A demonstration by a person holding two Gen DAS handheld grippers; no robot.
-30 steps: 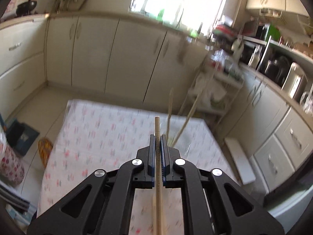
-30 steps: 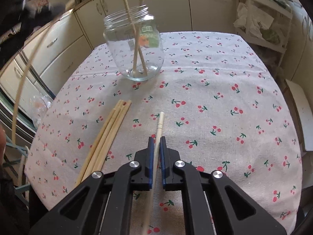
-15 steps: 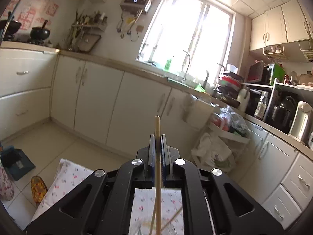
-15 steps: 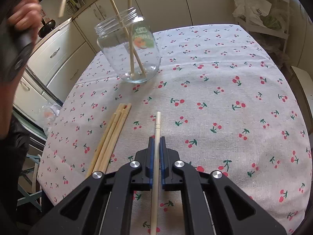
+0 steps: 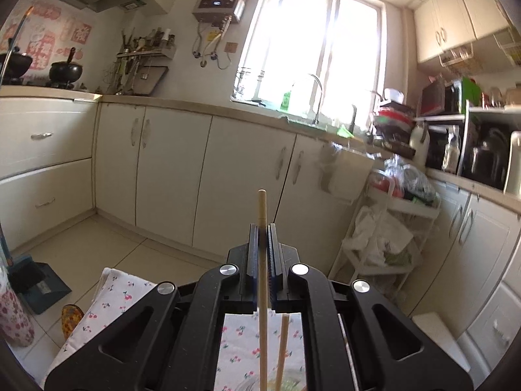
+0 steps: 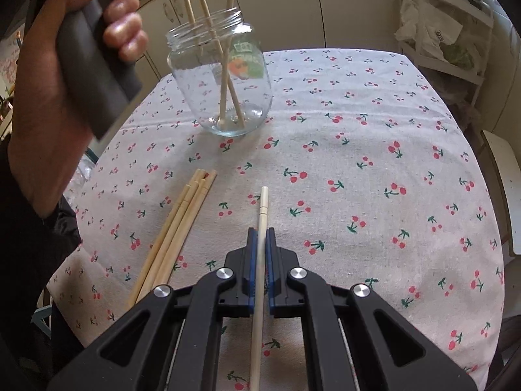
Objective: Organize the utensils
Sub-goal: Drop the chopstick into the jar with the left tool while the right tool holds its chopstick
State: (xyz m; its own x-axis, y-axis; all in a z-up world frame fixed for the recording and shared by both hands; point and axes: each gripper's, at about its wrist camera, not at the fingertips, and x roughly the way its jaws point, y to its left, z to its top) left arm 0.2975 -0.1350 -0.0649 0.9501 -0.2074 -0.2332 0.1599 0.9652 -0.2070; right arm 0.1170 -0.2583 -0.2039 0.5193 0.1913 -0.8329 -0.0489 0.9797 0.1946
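In the right wrist view, a person's left hand (image 6: 62, 75) at the far left edge of the desk wraps a dark grey handle, raised above the cherry-print tablecloth (image 6: 374, 150). Just right of it, near the far left corner of the desk, stands a clear glass jar (image 6: 224, 78) with a green and orange label; three wooden chopsticks lean inside it, their tips on the jar's bottom and their tops sticking out past the rim. Nearer, toward the left edge, a bundle of bamboo chopsticks (image 6: 176, 231) lies flat on the cloth, side by side and touching, well apart from the jar. Right of the bundle, in the middle of the near side, the right hand-held gripper (image 6: 260, 238) is clamped narrow on a pale chopstick (image 6: 263, 205) that runs along its fingers and pokes out ahead over the cloth.

In the left wrist view, the left hand-held gripper (image 5: 262, 238) is likewise closed tight on a wooden chopstick (image 5: 262, 208), whose end points toward the kitchen cabinets (image 5: 169, 176) under the window (image 5: 312, 39). Below its fingers, a second chopstick and the blurred jar rim show above the tablecloth.
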